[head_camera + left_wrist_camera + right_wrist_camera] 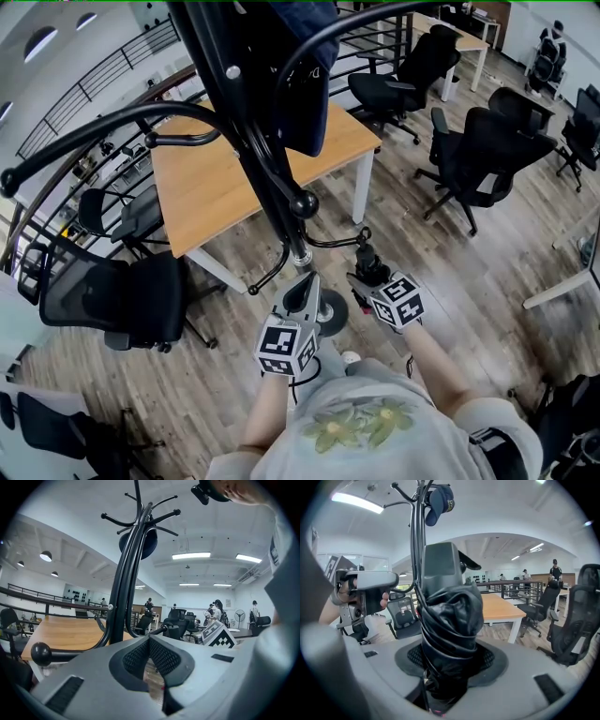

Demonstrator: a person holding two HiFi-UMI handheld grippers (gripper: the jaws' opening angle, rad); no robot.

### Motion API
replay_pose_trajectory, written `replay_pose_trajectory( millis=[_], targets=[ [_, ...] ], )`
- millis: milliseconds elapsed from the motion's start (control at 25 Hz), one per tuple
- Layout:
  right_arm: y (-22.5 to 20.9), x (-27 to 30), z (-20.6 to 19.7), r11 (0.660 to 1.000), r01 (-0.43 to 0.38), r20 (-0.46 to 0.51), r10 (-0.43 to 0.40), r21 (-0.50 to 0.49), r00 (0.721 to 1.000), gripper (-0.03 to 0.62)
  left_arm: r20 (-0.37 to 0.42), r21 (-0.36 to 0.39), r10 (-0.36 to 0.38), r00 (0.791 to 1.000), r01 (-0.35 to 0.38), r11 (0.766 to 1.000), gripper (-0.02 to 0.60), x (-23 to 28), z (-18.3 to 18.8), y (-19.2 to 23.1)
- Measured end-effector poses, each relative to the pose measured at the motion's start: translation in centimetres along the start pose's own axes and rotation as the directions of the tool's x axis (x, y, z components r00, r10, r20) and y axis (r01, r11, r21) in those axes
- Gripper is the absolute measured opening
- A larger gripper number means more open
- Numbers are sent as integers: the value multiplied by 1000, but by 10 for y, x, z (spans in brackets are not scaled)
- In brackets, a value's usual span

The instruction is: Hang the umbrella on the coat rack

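The person's pale shirt [361, 422] fills the bottom of the head view, with both forearms reaching forward from it; the left gripper [310, 280] has its jaws brought together at the tips with nothing between them, and it points at the foot of the coat rack [246, 141]; the right gripper [373, 276], just beside it, is clamped on a folded black umbrella [449, 630], whose wrapped cloth bulges out of the jaws and whose blocky handle [439, 566] stands above them.

The umbrella is not on the rack; it is held just to the right of the lower pole, close under a low hook [349, 238] that curves out toward it, though whether the two touch cannot be made out; the rack's round base [333, 317] sits on the wooden floor [469, 272] between the two grippers.

Higher up, a dark blue cap [441, 498] hangs from one of the top hooks; behind the rack stands a wooden table [220, 183] with white legs; black office chairs [492, 150] are scattered around it, one [112, 295] near the table's left corner; a black railing [103, 70] runs along the far side, and a few people stand well off in the room.
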State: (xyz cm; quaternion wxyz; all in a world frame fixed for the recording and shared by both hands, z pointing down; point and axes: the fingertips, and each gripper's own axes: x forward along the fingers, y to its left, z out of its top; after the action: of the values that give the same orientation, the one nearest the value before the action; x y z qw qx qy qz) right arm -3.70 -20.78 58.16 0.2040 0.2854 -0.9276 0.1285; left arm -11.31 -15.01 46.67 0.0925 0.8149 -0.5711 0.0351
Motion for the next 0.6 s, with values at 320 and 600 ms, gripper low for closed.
replay_pose_trajectory(
  millis=[320,600],
  targets=[
    [4,3,-5,999,-12,-8,12,43,1000,216,-8,-1,1,1000,-1,1000,11,1,2,5],
    [12,2,-15,997,-26,-20,28,74,999,216,-13,1,-5,1000,5,1000,11,1,0,2]
  ],
)
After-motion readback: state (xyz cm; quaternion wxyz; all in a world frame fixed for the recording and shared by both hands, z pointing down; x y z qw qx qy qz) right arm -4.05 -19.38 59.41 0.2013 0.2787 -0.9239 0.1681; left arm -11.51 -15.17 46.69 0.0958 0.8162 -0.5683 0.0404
